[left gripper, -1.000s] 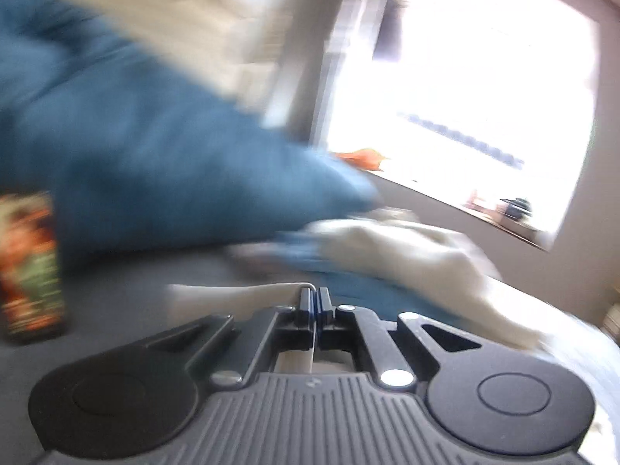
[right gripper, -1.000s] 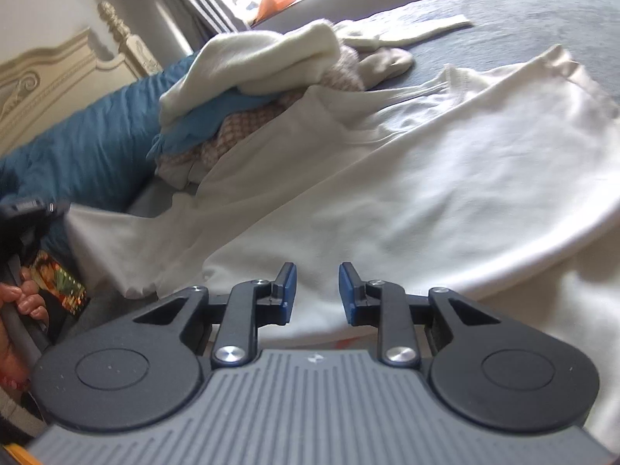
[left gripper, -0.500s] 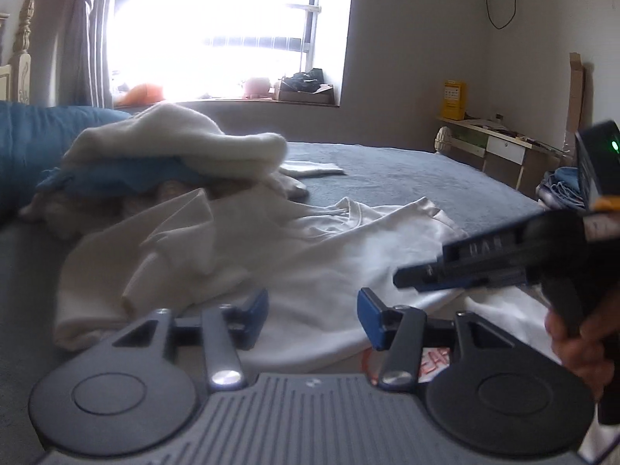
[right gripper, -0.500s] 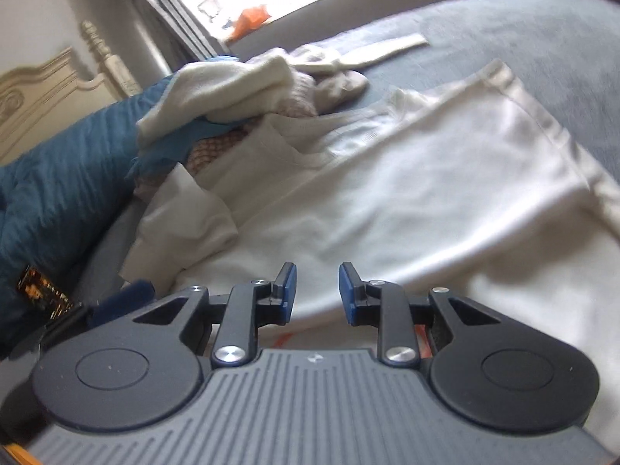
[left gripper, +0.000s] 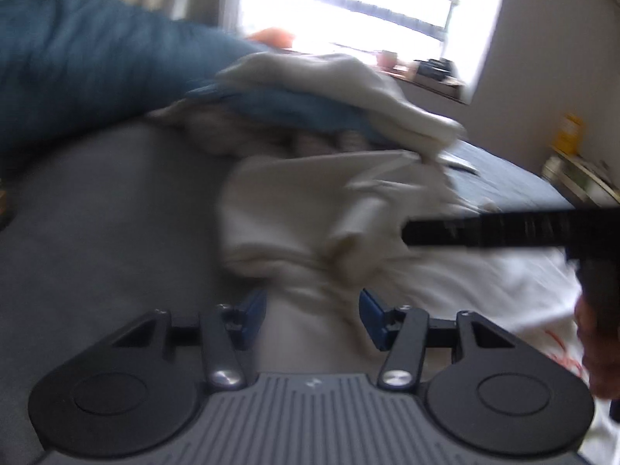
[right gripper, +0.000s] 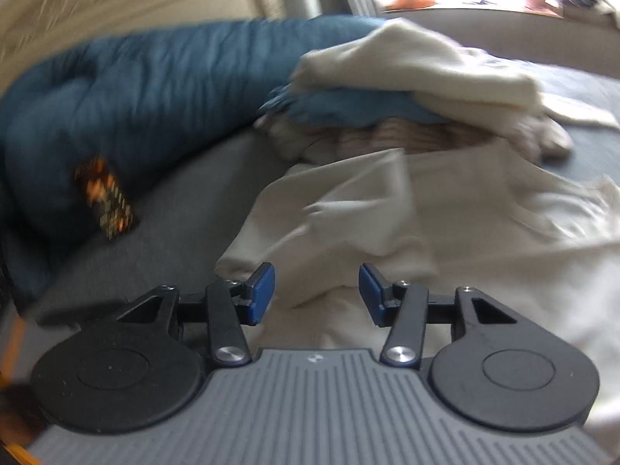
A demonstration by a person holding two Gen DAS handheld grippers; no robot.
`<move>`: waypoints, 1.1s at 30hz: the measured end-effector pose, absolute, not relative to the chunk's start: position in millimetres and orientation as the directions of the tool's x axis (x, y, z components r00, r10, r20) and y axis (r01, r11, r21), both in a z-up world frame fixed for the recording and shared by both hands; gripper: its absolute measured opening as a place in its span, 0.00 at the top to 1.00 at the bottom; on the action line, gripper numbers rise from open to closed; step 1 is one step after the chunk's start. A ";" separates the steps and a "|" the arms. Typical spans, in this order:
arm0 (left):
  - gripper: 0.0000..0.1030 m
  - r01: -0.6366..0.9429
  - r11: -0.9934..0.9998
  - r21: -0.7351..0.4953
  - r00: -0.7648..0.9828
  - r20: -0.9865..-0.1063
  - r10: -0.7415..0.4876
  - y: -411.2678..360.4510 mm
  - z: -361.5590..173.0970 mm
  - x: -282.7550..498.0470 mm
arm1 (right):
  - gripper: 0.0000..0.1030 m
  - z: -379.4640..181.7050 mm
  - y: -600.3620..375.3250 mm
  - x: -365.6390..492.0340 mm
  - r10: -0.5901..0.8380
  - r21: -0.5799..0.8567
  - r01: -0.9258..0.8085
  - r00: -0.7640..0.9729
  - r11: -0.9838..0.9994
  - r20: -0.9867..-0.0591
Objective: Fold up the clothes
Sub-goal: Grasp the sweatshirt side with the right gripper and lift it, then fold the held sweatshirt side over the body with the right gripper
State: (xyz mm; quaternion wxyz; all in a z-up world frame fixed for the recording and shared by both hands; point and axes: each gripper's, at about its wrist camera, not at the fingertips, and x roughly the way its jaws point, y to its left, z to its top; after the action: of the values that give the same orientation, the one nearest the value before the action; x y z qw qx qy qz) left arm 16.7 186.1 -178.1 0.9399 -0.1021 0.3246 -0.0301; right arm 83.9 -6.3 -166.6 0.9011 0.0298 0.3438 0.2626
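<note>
Hovering over crumpled white shirt [left gripper: 310,217]: left hand-held gripper [left gripper: 313,316] spread, right hand-held gripper [right gripper: 317,294] spread; contact unclear, blurred.

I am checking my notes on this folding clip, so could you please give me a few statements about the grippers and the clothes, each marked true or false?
1. The left gripper is open, with white cloth lying between its fingers. True.
2. The right gripper is shut on the white T-shirt. False: its jaws stand apart and grip nothing.
3. A pile of clothes lies beyond the T-shirt, a cream garment on top of a blue one. True.
4. The blue duvet covers the T-shirt. False: it lies bunched to the left, apart from the shirt.
5. The T-shirt lies spread flat without creases. False: its near edge is bunched and rumpled.
</note>
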 end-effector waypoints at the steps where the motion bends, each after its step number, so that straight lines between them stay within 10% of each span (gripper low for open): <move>1: 0.47 -0.035 0.975 -0.218 0.785 -0.610 -0.108 193.1 -179.0 18.8 | 0.50 -169.7 3.3 86.6 0.490 0.214 -0.468 0.615 0.858 -0.618; 11: 0.47 -0.087 0.978 -0.190 0.783 -0.620 -0.051 210.0 -187.0 23.4 | 0.46 -203.2 49.7 120.9 0.368 0.177 -0.347 0.626 0.921 -0.687; 17: 0.47 -0.074 0.977 -0.201 0.790 -0.609 -0.065 207.9 -177.0 26.3 | 0.95 -205.2 32.2 132.2 0.345 0.264 -0.223 0.657 0.938 -0.670; 33: 0.46 0.045 0.992 -0.118 0.756 -0.645 -0.111 181.8 -168.7 38.7 | 0.98 -107.4 -174.0 73.6 0.571 0.802 -0.154 0.779 0.577 -0.261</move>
State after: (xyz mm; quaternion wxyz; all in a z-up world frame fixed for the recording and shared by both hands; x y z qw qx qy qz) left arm 38.7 181.8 -168.7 0.9358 -0.0476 0.3467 -0.0419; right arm 73.6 -174.0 -107.4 0.8505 0.4073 0.2556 0.2130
